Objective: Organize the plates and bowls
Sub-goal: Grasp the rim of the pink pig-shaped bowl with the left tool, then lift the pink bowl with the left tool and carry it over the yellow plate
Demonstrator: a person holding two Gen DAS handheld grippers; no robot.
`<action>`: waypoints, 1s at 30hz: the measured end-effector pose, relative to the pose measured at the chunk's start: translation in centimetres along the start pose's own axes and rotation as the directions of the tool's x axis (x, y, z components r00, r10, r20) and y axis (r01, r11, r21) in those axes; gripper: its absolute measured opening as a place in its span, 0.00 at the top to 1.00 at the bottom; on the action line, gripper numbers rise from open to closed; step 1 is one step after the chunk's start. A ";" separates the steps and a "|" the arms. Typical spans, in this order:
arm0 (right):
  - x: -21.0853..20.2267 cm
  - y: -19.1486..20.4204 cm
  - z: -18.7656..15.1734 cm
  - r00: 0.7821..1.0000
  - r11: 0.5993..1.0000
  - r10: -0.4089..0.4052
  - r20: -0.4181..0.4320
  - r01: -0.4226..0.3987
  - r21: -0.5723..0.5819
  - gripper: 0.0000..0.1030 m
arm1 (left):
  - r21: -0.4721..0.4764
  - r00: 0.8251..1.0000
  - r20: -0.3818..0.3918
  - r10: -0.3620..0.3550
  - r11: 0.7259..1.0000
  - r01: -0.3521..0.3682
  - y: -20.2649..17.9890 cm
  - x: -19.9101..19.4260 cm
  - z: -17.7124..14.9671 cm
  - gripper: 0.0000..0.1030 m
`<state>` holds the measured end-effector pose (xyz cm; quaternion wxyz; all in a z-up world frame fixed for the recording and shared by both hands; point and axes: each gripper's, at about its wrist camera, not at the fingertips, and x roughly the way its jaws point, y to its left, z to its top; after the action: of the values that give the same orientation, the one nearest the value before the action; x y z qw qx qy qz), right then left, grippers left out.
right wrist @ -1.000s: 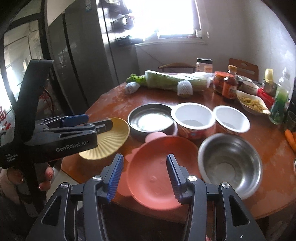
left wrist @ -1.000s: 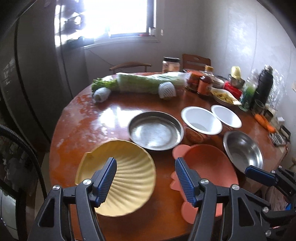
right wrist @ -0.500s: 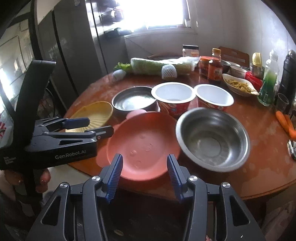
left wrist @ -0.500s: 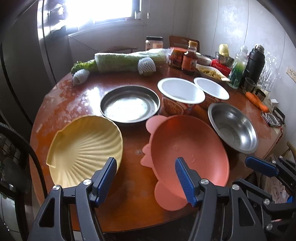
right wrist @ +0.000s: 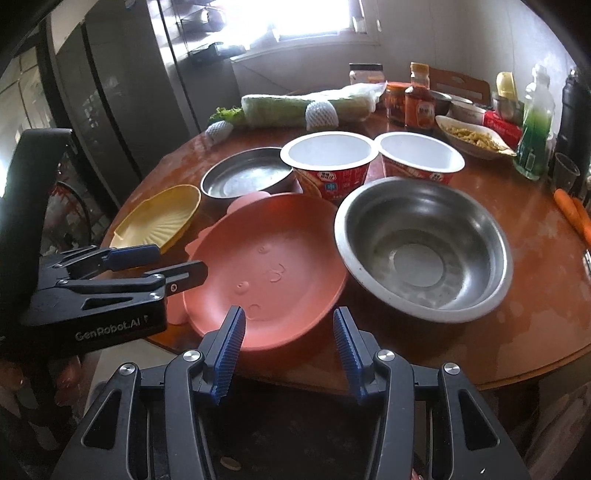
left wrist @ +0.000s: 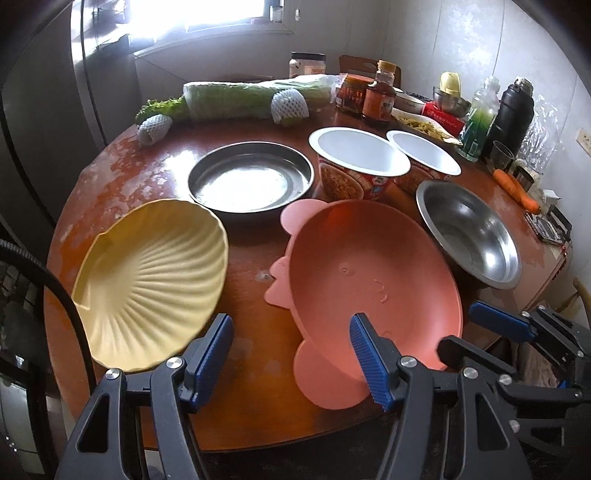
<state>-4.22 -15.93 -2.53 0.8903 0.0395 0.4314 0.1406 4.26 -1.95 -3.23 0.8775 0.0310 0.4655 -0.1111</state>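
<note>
My right hand-held gripper hangs wide open, empty, before the pink plate; next I'd need its near rim between the jaws.

Round wooden table, reddish-brown top, glossy, with pale worn patches along the left edge. Bright window at the far side, overexposed; white sill below it. Daylight glared off the tabletop near the window. Tall dark refrigerator stood left of the window, doors reflecting the light. Right-hand wall was pale and mottled, with a socket low on it. Wooden chair back showed behind the table's far edge, against the wall. Floor below the near table edge was in shadow, detail not readable.
</note>
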 end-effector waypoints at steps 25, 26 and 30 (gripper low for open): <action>2.9 -0.6 0.7 0.998 0.997 -0.055 0.042 0.057 -0.044 0.63 | 0.005 0.999 -0.037 -0.041 0.999 0.041 -1.5 2.2 -0.1 0.68; 2.9 -0.5 0.7 0.997 0.997 -0.057 0.044 0.059 -0.045 0.63 | 0.006 0.999 -0.031 -0.037 0.999 0.038 -1.5 2.0 -0.1 0.69; 2.2 -0.3 0.8 0.997 0.998 -0.050 0.058 0.053 -0.045 0.63 | 0.004 0.999 -0.007 -0.031 0.999 0.031 -1.0 1.1 0.0 0.69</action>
<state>-2.22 -15.50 -3.73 0.9061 0.0117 0.4036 0.1263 4.62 -3.13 -4.05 0.8740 0.0261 0.4686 -0.1258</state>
